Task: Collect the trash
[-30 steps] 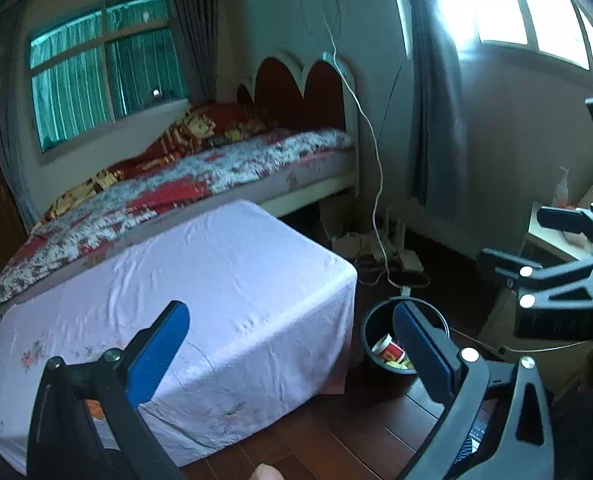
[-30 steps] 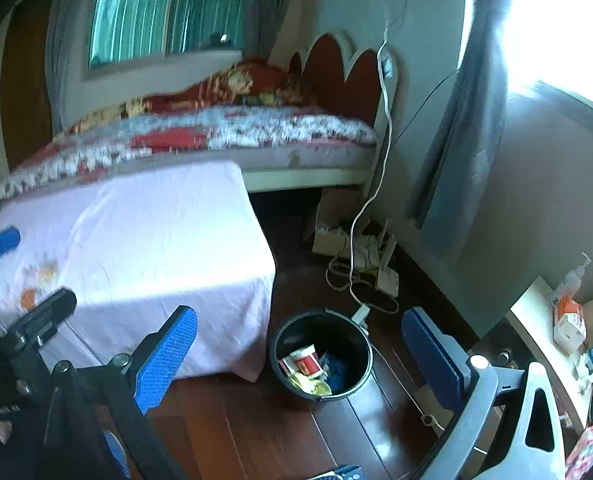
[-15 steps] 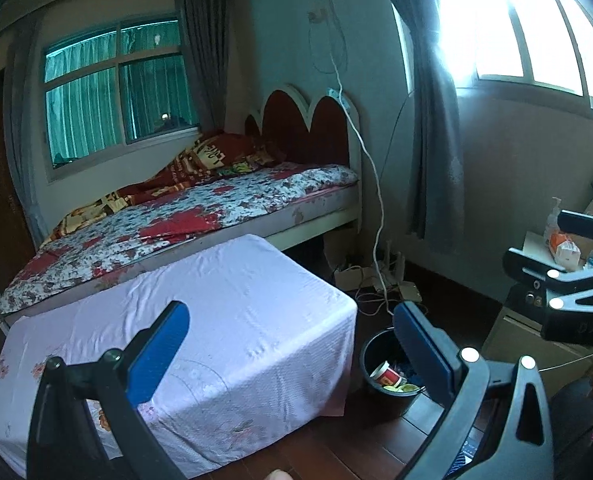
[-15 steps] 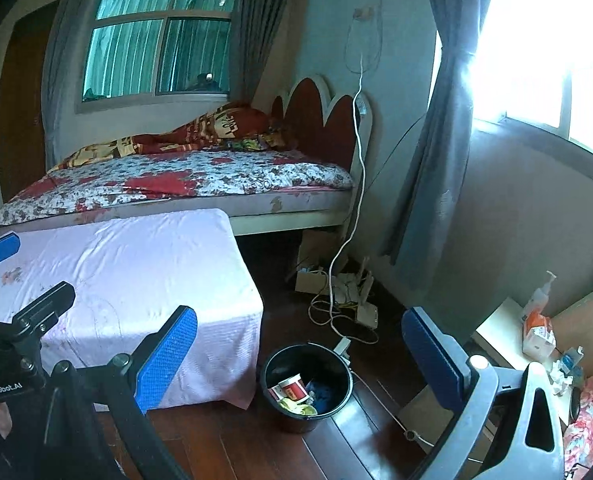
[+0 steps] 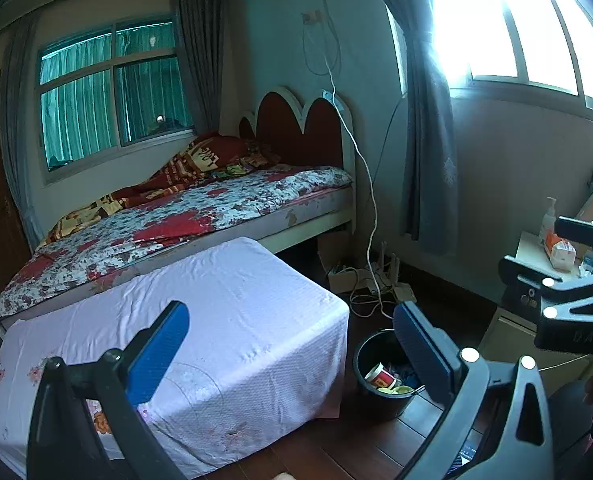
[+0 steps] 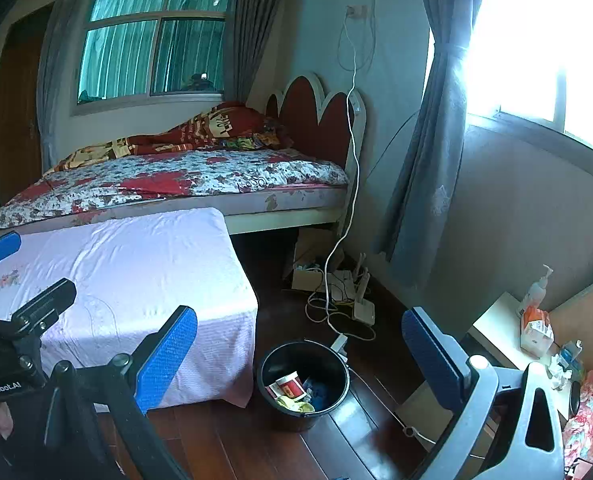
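A: Where does the trash sit?

B: In the black bin (image 6: 303, 384) on the wooden floor (image 6: 232, 448), just beside the corner of the low table (image 6: 136, 264) draped in a pale pink sheet. Inside lie a red-and-white cup (image 6: 290, 387), something yellow (image 6: 296, 405) and a blue scrap; I can't make out what those two are at this size.

A: And the tongs?

B: The left tongs (image 5: 292, 354) are spread wide with nothing between the blue pads, hanging above the sheet's near edge. The right tongs (image 6: 300, 350) are spread just as wide and empty, and the bin shows between their fingers.

A: Anything close to the bin?

B: A white cable (image 6: 350, 184) runs down from the wall to a tangle of white boxes on the floor beyond it. The flowered bed (image 6: 184, 178) stands behind the table.
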### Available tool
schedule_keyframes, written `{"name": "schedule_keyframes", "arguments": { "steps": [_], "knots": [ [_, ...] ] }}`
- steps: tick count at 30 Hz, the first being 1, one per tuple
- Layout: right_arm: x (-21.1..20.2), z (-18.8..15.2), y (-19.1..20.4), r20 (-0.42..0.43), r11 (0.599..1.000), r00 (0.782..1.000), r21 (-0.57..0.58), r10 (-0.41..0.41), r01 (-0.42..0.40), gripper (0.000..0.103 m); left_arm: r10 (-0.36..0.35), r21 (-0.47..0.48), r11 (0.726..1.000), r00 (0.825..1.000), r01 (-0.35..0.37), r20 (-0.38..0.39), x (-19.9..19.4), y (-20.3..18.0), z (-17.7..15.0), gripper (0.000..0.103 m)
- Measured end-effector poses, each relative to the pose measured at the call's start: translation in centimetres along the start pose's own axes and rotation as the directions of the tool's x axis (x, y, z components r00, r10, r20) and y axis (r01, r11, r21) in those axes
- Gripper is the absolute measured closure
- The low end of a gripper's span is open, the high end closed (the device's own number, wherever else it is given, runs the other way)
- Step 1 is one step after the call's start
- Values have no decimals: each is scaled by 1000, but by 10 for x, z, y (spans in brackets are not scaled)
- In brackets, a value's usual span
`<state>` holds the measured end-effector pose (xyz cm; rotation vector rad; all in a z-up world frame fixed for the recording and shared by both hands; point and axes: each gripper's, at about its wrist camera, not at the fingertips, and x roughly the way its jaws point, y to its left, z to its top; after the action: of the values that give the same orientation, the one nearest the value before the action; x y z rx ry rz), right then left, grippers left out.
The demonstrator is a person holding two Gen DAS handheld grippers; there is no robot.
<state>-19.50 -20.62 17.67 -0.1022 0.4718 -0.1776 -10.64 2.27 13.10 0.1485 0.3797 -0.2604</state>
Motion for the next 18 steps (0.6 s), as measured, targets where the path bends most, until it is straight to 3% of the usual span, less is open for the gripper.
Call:
{"name": "schedule_keyframes", "arguments": {
  "steps": [18],
  "knots": [
    [-2, 0, 4, 0, 1000, 1000, -2, 5, -5, 0, -3, 3, 1000, 1000, 3, 7, -2, 0, 3, 1]
  ]
}}
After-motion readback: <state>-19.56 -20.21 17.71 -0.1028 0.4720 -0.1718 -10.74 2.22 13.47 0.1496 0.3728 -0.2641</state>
